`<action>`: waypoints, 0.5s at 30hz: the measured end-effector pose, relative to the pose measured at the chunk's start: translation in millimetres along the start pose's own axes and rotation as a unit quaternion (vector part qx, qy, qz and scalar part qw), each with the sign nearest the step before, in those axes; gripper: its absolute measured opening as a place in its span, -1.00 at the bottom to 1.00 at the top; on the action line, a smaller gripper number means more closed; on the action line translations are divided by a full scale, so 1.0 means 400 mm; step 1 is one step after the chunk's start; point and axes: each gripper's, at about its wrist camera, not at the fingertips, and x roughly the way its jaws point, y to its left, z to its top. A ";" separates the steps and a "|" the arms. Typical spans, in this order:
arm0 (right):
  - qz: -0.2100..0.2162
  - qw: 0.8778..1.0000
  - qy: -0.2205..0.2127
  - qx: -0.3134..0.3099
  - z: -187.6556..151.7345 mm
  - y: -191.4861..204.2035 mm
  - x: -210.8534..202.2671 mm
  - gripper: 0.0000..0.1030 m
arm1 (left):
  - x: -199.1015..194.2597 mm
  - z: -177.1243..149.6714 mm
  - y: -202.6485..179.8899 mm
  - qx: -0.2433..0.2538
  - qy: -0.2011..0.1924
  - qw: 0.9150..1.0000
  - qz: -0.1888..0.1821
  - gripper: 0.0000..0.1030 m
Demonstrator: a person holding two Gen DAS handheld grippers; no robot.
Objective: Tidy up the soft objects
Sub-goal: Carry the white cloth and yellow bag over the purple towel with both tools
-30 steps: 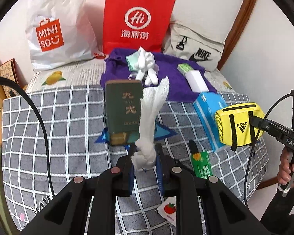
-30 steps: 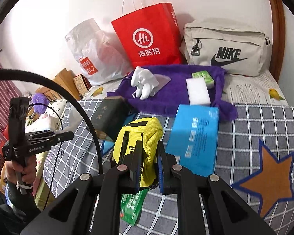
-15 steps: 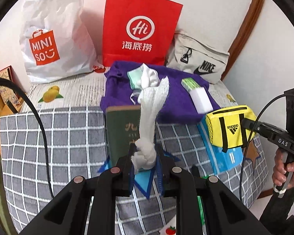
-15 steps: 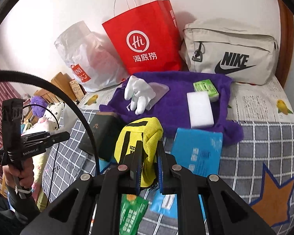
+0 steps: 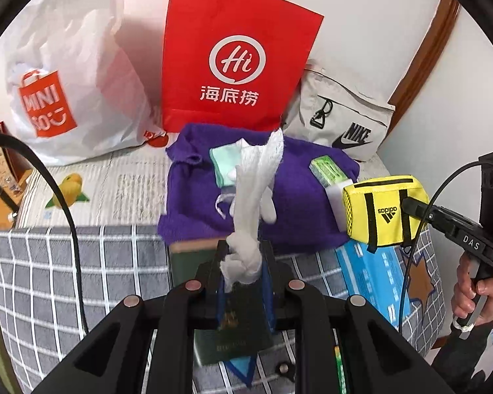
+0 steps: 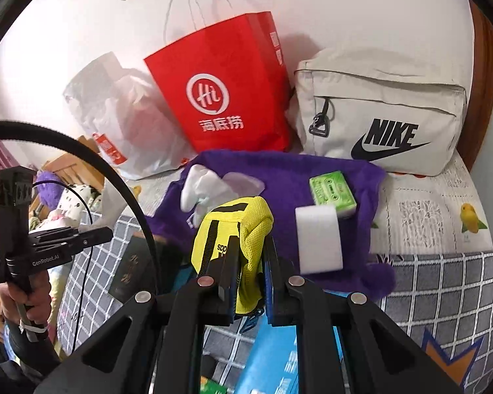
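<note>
Against the white wall at the back stand a red paper bag [image 5: 236,62], a white Miniso bag [image 5: 65,75] and a beige Nike bag [image 5: 341,121], and in front of them a purple towel [image 5: 299,190] lies on the bed with the grey checked blanket [image 5: 82,279]. From the left wrist view, the left gripper [image 5: 243,262] has its fingers clamped on the knot of a white knotted cloth [image 5: 253,197], which stands up in the air in front of the towel; a dark green book [image 5: 226,335] lies on the blanket under the fingers. At the right of this view the right gripper carries a yellow Adidas pouch [image 5: 381,211] above a blue packet [image 5: 374,272]. From the right wrist view, the right gripper [image 6: 246,279] has its fingers pressed together on the pouch [image 6: 236,229], which is held in the air just before the towel [image 6: 279,177]. On the towel already lie a white glove [image 6: 200,190], a white sponge block [image 6: 318,239] and a green cassette-like piece [image 6: 332,192]. I judge that both soft things are in transport toward the towel. The next move probably calls for bringing each one over a free part of the towel, lowering it and only then opening the fingers, without pushing the glove or the sponge
</note>
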 end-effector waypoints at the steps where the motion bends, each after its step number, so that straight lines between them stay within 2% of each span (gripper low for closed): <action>1: -0.008 1.000 0.000 0.001 0.009 0.000 0.011 -0.74 | 0.012 0.016 0.004 0.002 0.001 1.000 -0.002 -0.66; 6: -0.017 1.000 0.004 0.015 0.039 -0.010 0.057 -0.74 | 0.070 0.073 0.038 -0.020 0.014 1.000 -0.016 -0.66; 15: -0.032 0.999 0.034 0.020 0.061 -0.030 0.164 -0.74 | 0.182 0.130 0.071 -0.024 0.044 0.999 -0.018 -0.66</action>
